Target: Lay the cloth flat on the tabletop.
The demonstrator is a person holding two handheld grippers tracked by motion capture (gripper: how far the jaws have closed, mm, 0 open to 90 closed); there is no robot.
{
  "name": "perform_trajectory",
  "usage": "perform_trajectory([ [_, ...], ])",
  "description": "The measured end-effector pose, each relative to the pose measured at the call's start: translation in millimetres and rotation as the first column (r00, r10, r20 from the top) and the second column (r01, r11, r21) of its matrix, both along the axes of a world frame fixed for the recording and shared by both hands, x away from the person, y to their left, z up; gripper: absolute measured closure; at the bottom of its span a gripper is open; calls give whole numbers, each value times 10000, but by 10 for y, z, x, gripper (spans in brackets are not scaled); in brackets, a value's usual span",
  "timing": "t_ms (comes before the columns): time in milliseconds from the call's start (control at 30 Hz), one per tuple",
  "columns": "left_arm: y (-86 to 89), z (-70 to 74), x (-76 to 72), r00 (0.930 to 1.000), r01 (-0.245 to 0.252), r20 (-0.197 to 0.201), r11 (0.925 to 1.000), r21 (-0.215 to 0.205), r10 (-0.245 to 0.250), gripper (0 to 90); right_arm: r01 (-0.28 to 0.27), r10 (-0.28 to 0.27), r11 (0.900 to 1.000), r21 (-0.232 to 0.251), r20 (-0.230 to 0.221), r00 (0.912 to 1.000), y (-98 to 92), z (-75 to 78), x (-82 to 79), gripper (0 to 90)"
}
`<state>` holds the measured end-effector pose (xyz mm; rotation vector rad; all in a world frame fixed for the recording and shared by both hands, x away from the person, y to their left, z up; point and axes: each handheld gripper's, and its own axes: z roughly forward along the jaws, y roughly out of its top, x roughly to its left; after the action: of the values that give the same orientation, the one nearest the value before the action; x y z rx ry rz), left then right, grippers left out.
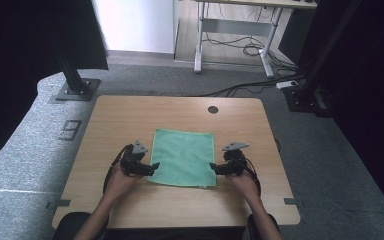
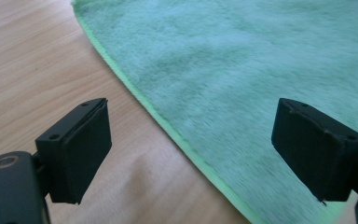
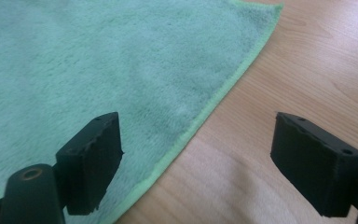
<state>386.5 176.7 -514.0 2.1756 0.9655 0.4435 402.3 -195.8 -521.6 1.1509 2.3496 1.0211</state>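
We see a green cloth [image 1: 184, 157] lying flat and spread out near the middle of the wooden worktop [image 1: 120, 117], its long sides running away from the person. At its near left corner sit the left tongs [image 1: 153, 167], held in the person's left hand [image 1: 117, 182]; in the left gripper view the cloth's stitched hem [image 2: 158, 114] runs between the two black jaws, which stand wide apart with nothing clamped, one jaw over bare wood and the other over the green pile. At the near right corner are the right tongs [image 1: 212, 167], in the right hand [image 1: 245, 184]; in the right gripper view the cloth's edge [image 3: 209, 109] likewise passes between the jaws, which are spread wide and grip nothing, one above the cloth and one above the wood. We cannot tell whether any jaw tip brushes the fabric. Beyond the cloth, a dark round hole [image 1: 213, 109] marks the worktop's far edge.
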Motion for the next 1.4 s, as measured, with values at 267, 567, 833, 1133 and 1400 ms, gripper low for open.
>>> perform_trajectory([
  [267,187,52,-228,9998,-132,137,9999,90,131,109,165,-166,9998,59,204,9997,-75,86,-196,108],
  [567,377,-123,-396,9988,-491,-59,9964,689,496,52,646,-646,9979,-6,266,9976,-254,19,-328,33],
  [833,417,-292,-349,9966,-686,-379,9913,1122,732,12,1038,-1042,9943,-246,-116,9945,-400,-202,-299,21],
  [1133,445,-347,-304,9941,-638,-856,9974,331,664,0,921,-924,9955,-211,-183,9956,-409,-340,-286,0],
  [1400,445,-347,-303,9941,-639,-860,9974,325,665,0,931,-932,9955,-148,-90,9956,-409,-351,-291,0],
])
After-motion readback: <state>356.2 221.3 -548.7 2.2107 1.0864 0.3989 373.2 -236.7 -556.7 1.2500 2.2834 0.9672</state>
